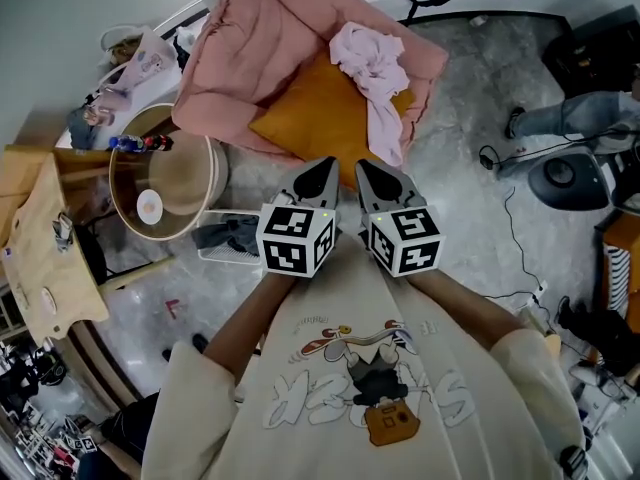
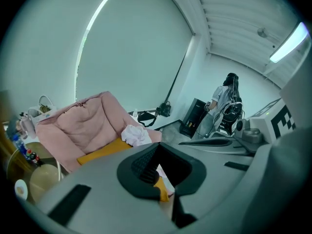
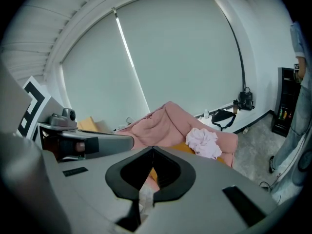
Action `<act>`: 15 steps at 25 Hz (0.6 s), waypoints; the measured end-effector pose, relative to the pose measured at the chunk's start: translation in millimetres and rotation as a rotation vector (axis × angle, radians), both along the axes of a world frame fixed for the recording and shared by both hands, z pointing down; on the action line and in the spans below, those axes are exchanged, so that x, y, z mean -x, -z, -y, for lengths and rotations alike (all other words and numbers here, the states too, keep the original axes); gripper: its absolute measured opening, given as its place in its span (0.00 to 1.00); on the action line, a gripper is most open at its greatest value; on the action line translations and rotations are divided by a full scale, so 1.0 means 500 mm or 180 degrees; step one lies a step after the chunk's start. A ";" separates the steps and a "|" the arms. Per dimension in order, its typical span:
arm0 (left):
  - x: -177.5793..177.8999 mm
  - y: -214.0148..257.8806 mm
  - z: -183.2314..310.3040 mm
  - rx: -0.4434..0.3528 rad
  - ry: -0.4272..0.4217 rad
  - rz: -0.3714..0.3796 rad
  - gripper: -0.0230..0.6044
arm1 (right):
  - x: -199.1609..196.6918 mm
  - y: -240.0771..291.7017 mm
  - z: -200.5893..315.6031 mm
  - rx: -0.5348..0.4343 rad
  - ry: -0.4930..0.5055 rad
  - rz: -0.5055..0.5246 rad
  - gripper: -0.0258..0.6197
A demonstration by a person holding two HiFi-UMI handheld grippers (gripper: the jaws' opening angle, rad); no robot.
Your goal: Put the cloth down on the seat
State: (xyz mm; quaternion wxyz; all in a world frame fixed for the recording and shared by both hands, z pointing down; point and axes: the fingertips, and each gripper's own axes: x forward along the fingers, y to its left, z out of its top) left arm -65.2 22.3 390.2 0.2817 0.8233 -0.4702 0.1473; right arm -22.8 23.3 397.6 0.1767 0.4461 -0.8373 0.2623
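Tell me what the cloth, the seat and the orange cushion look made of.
Cloth: thin soft fabric, perhaps cotton, pale and matte; it lies crumpled in limp folds.
Seat: padded textile upholstery, pink and matte; its surface is puffy and creased.
Cushion: stuffed fabric, orange, smooth and matte; the weave is too small to tell.

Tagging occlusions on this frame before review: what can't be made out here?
Cloth: in the left gripper view its hanging end sits behind the left gripper body.
Orange cushion: front edge covered by the jaws in both gripper views.
Person: cut off by the head view's right edge.
Dark heap on the floor: partly behind the left gripper's cube, kind unclear.
Items on the round table: too small to identify.
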 end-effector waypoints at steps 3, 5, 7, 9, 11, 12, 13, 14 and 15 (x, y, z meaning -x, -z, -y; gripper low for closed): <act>0.002 -0.003 -0.002 0.0001 0.0031 -0.0009 0.04 | -0.006 -0.005 -0.003 0.0021 -0.0035 -0.0003 0.07; 0.004 -0.003 -0.001 0.0007 0.0039 -0.0028 0.04 | -0.007 -0.005 -0.003 0.0023 -0.0048 -0.0016 0.07; 0.010 -0.003 -0.002 0.0007 0.0046 -0.0032 0.04 | -0.001 -0.006 -0.003 0.0025 -0.0043 -0.0018 0.07; 0.012 -0.004 0.000 0.0008 0.0054 -0.0037 0.04 | 0.001 -0.008 -0.003 0.0028 -0.0040 -0.0017 0.07; 0.010 -0.006 0.000 0.0012 0.0056 -0.0049 0.04 | -0.003 -0.010 -0.001 0.0031 -0.0050 -0.0022 0.07; 0.008 -0.007 0.000 0.0016 0.0054 -0.0057 0.04 | -0.007 -0.011 -0.001 0.0034 -0.0061 -0.0024 0.07; 0.006 -0.007 -0.001 0.0020 0.0050 -0.0064 0.04 | -0.009 -0.011 -0.002 0.0037 -0.0073 -0.0024 0.07; 0.005 -0.006 -0.002 0.0022 0.0045 -0.0070 0.04 | -0.011 -0.010 -0.004 0.0041 -0.0085 -0.0023 0.07; 0.005 -0.005 -0.004 0.0025 0.0041 -0.0073 0.04 | -0.011 -0.009 -0.006 0.0045 -0.0097 -0.0020 0.07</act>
